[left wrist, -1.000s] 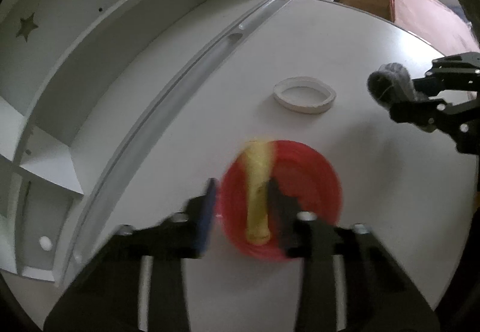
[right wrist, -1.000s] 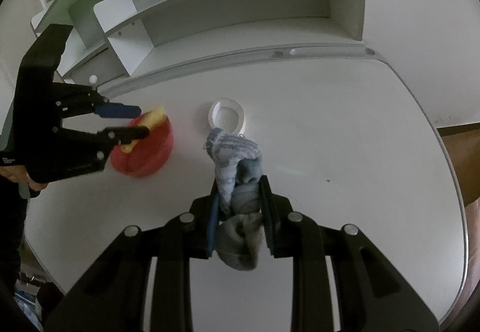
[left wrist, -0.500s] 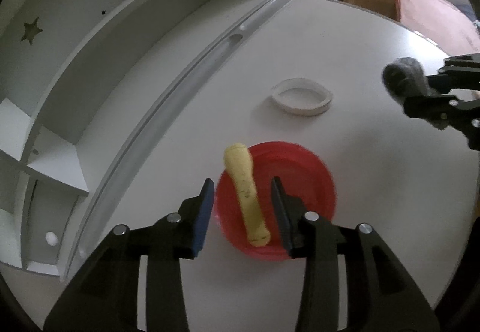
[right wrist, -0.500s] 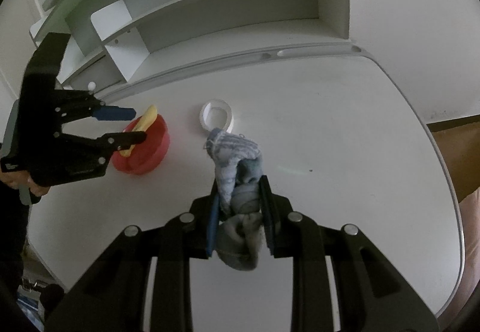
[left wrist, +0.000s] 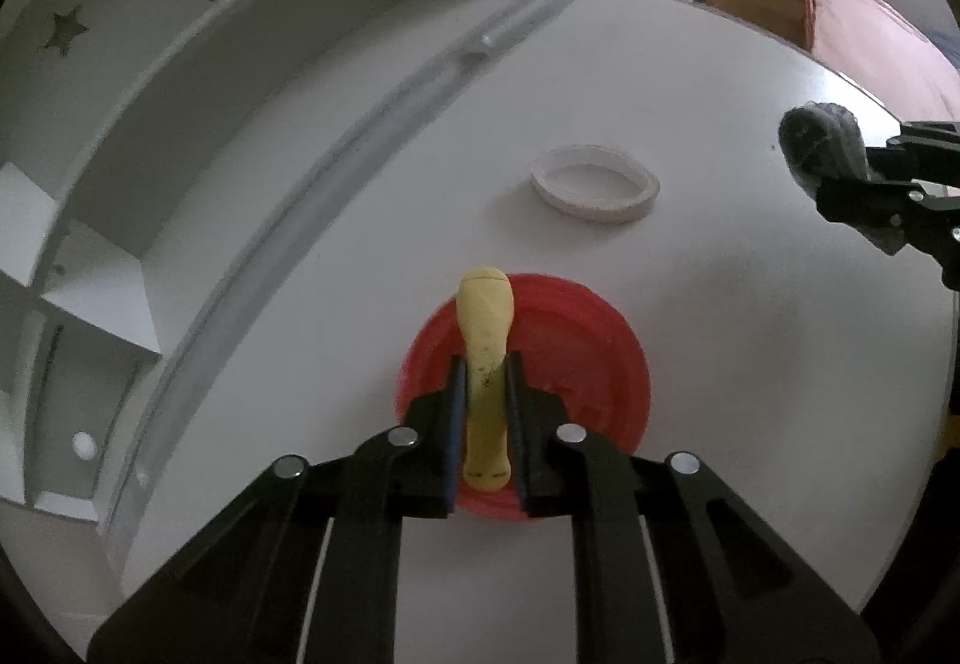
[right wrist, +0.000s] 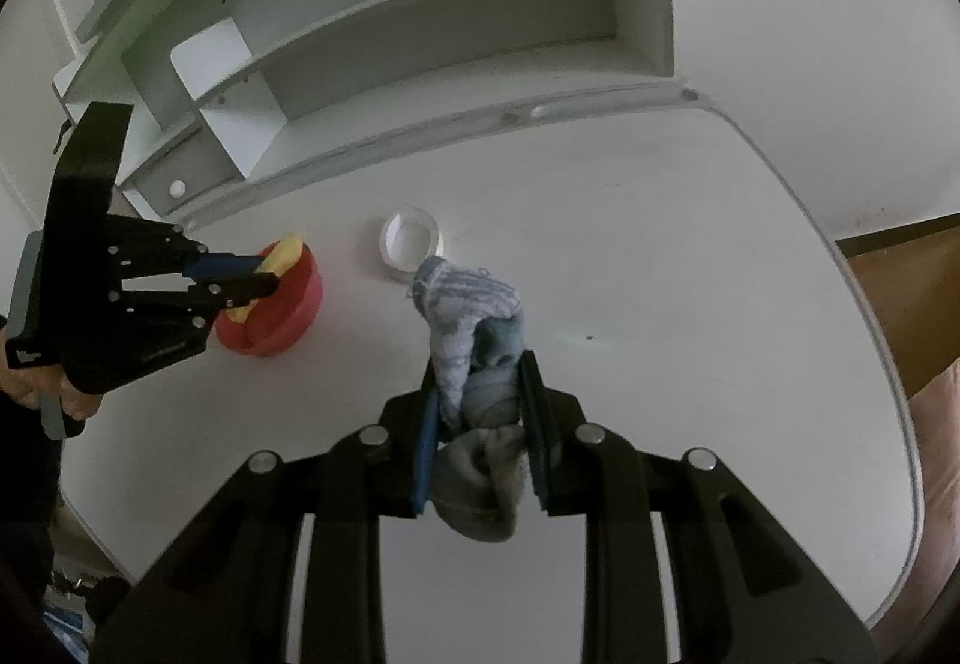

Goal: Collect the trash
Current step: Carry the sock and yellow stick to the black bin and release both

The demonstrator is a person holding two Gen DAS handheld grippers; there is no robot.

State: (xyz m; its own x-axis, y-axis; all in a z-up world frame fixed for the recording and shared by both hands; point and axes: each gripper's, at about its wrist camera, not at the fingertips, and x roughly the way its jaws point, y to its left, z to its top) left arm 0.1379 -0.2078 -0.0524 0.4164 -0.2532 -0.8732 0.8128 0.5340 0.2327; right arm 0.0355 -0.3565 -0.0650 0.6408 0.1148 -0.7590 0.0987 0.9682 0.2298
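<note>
Banana peel (left wrist: 485, 358) sits pinched between my left gripper (left wrist: 486, 376) pads as the jaws close, over the red bowl (left wrist: 576, 364). My right gripper (right wrist: 478, 382) clamps a grey sock (right wrist: 474, 328), off to the side above the white table (right wrist: 660, 274).

A home bedroom; white desk (right wrist: 660, 274) with star-cut shelving (right wrist: 420, 21); bed (left wrist: 870, 33) beyond.

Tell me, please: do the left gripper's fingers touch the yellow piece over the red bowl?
Touching. In the left wrist view, the closing left gripper has both pads pressed flat on the yellow piece, with no gap either side, above the red bowl.
</note>
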